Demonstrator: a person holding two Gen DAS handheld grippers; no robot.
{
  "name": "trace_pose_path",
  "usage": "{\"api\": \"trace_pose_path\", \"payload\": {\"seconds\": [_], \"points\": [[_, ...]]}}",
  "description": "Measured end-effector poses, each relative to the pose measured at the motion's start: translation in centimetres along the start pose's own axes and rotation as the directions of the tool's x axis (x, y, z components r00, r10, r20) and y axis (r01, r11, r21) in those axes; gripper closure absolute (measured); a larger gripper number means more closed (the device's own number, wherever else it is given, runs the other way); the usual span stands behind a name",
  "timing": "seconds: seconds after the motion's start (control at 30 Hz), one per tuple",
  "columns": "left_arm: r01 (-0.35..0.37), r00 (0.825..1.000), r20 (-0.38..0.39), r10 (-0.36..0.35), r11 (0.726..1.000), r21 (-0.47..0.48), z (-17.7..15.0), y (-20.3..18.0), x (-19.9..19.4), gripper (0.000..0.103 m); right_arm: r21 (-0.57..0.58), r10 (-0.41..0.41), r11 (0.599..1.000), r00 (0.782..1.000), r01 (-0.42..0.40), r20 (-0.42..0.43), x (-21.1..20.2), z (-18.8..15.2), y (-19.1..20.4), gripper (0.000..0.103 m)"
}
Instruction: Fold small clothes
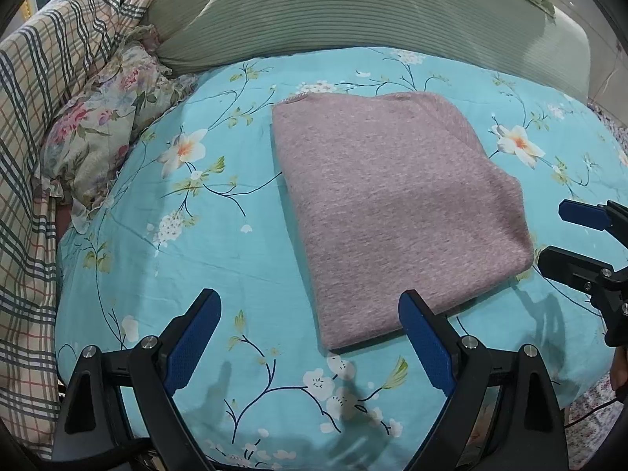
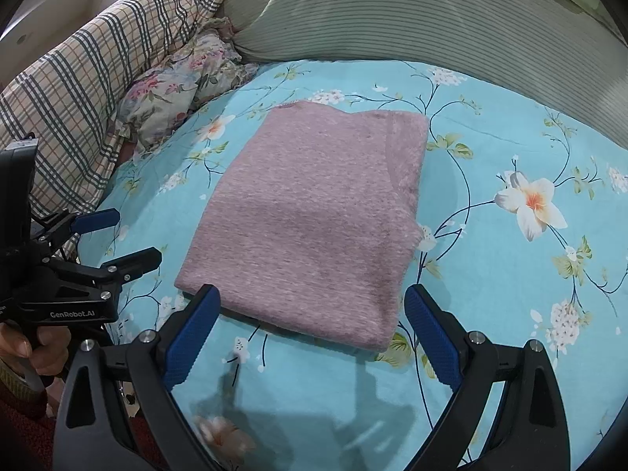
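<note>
A bed with a turquoise floral sheet carries a folded pink garment, fuzzy knit and roughly rectangular, lying flat mid-sheet. The left gripper hovers wide open and empty, its right finger overlapping the garment's near corner. The right gripper is equally spread, holding nothing, with the garment's near edge between its fingers. A plaid quilt is cut off at the frame edge.
</note>
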State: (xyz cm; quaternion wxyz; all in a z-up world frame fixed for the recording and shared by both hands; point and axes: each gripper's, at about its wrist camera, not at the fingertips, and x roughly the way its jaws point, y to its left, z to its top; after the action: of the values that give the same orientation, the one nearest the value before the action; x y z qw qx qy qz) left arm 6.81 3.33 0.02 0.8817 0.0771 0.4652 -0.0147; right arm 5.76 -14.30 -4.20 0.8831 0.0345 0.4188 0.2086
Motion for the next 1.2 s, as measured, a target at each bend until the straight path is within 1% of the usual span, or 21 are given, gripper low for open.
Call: {"api": "trace_pose_path", "payload": {"seconds": [0.5,1.2], "points": [[0.001,1.0,0.022,-0.001,1.0,0.005,0.23,-0.18,-0.61,0.011,0.002,0.001,1.0,1.0,-0.001,0.012,-0.39,0.21,0.13,0.008],[-0.002,1.0,0.031,0.001,1.0,0.015,0.94,-0.36,-0.53,0.01,0.005,-0.001,1.0,1.0,0.001,0.017,-0.47,0.37,-0.13,0.008]]}}
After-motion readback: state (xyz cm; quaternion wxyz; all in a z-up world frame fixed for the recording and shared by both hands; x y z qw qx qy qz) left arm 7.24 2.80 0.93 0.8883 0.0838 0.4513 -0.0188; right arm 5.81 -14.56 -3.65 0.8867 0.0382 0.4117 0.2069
